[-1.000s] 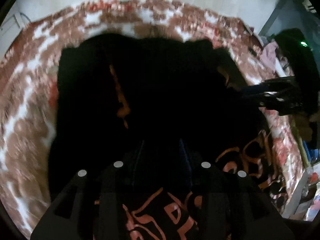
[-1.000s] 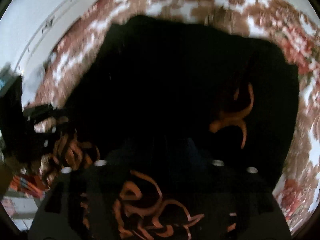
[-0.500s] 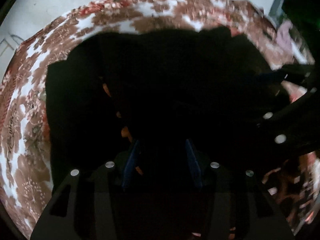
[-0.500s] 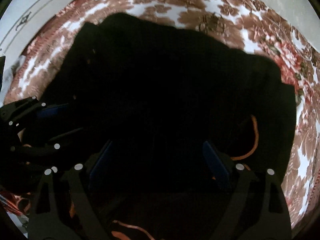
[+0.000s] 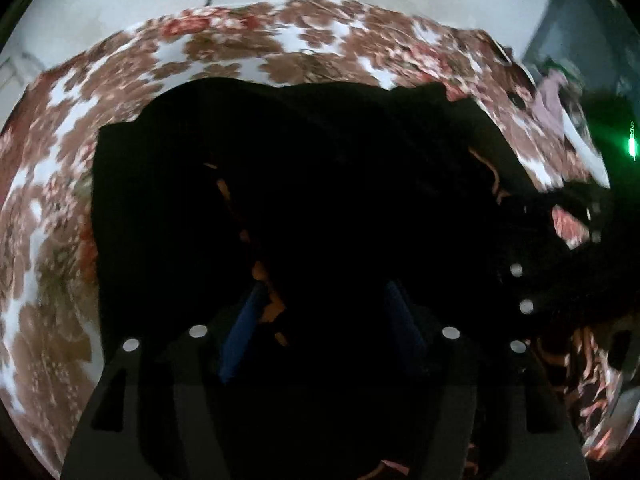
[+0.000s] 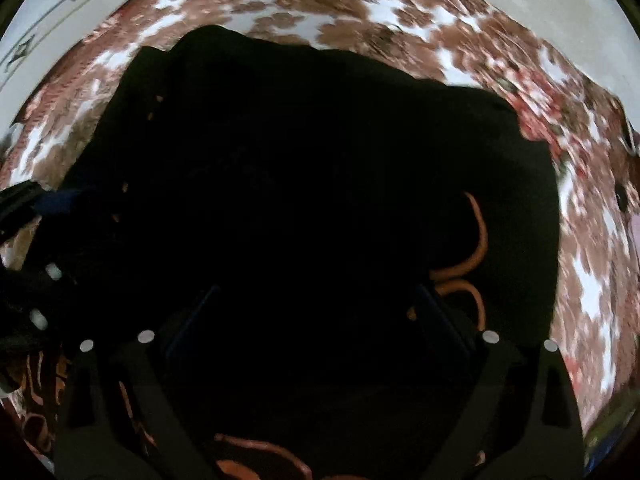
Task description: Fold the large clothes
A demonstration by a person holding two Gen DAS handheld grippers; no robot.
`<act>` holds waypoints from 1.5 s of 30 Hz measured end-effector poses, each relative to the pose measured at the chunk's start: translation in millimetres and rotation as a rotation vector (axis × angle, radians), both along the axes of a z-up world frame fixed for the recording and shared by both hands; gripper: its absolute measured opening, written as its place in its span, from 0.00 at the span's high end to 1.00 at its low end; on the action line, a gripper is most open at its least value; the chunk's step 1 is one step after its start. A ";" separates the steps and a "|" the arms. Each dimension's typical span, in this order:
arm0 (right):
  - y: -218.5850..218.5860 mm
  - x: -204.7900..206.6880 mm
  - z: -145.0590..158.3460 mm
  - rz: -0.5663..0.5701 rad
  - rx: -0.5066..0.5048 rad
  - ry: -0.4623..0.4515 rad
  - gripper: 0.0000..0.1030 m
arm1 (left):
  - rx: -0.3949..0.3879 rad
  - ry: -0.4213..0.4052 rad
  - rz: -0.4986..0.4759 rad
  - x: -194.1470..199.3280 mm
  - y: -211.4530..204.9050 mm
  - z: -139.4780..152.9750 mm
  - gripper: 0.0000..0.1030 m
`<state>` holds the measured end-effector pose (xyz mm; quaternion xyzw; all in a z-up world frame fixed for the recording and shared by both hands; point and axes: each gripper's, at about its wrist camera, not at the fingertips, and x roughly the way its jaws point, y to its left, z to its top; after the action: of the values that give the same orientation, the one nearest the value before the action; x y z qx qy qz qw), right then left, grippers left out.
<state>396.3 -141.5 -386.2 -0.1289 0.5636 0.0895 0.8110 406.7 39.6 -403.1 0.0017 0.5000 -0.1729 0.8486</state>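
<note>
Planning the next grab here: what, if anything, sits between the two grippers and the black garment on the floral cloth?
Nothing visible. The black garment with orange lettering lies directly under the left gripper and right gripper, whose jaws are opening, on the floral-patterned cloth.

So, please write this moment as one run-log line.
left gripper: opening | right gripper: opening | black garment: on floral cloth

The left gripper (image 5: 324, 316) has a black body with two broad black fingers (image 5: 188, 392), each carrying round white dots, and dark blue pads (image 5: 240, 336) inside. The right gripper (image 6: 316, 320) looks the same: black fingers (image 6: 516, 392), white dots, blue pads.
</note>
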 end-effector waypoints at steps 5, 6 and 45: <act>-5.6 -6.4 -29.3 -0.072 -0.031 0.055 0.06 | 0.145 0.025 -0.046 -1.4 -7.8 -39.4 0.34; -6.6 -7.1 -34.7 -0.087 -0.029 0.050 0.05 | 0.144 0.022 -0.046 -2.1 -7.3 -43.0 0.32; -233.6 -346.3 -15.0 -0.346 0.162 0.260 0.05 | 0.141 0.290 0.422 -354.0 137.1 4.8 0.16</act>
<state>50.0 -375.2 -401.1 0.0477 0.6682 0.0096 0.7424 52.6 176.7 -398.2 -0.0685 0.6164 0.0448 0.7832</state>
